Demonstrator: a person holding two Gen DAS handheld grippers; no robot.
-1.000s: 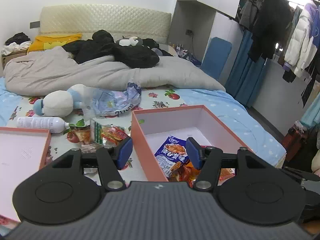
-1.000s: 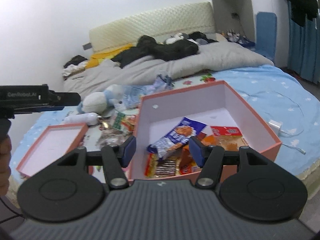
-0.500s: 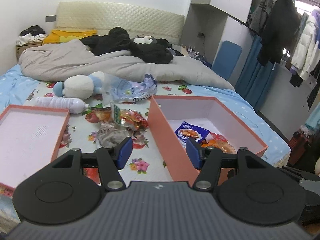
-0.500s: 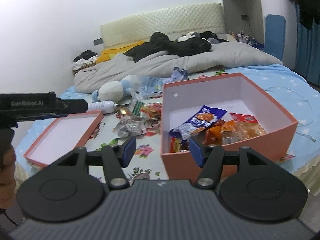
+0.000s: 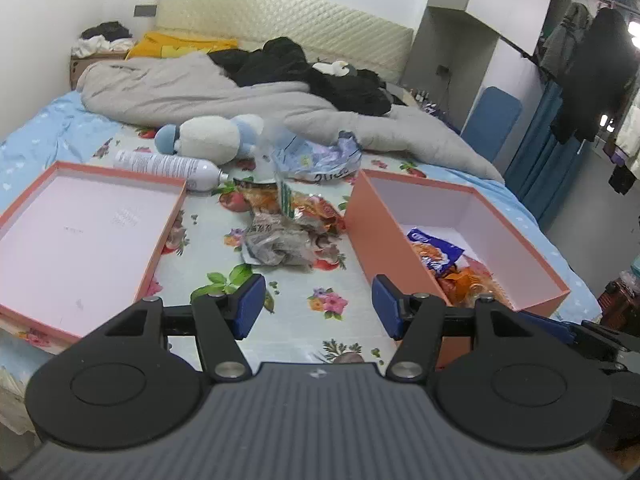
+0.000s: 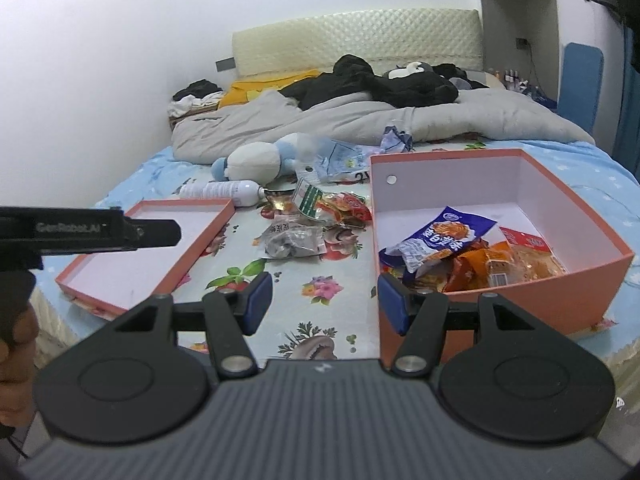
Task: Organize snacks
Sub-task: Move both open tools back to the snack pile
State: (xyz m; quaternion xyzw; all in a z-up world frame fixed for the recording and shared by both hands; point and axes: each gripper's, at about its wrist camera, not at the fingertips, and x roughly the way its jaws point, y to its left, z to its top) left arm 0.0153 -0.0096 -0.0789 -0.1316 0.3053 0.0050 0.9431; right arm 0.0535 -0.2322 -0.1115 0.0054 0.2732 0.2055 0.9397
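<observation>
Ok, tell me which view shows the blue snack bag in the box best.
The right wrist view: the blue snack bag lies nearly whole atop the other packets. In the left wrist view, the orange box's near wall hides part of it.

Even, soft indoor light; fisheye bending at edges; slight overall blur.

- A lived-in home bedroom is showing here: a bed (image 5: 60,128) with a padded cream headboard (image 5: 280,20) is filling both views.
- A rumpled grey duvet (image 5: 192,88) and dark clothes (image 5: 304,68) are lying across it.
- A plush toy (image 5: 208,138) is resting on the floral sheet.
- Coats (image 5: 596,68) are hanging on a rail by blue curtains (image 5: 544,160).
</observation>
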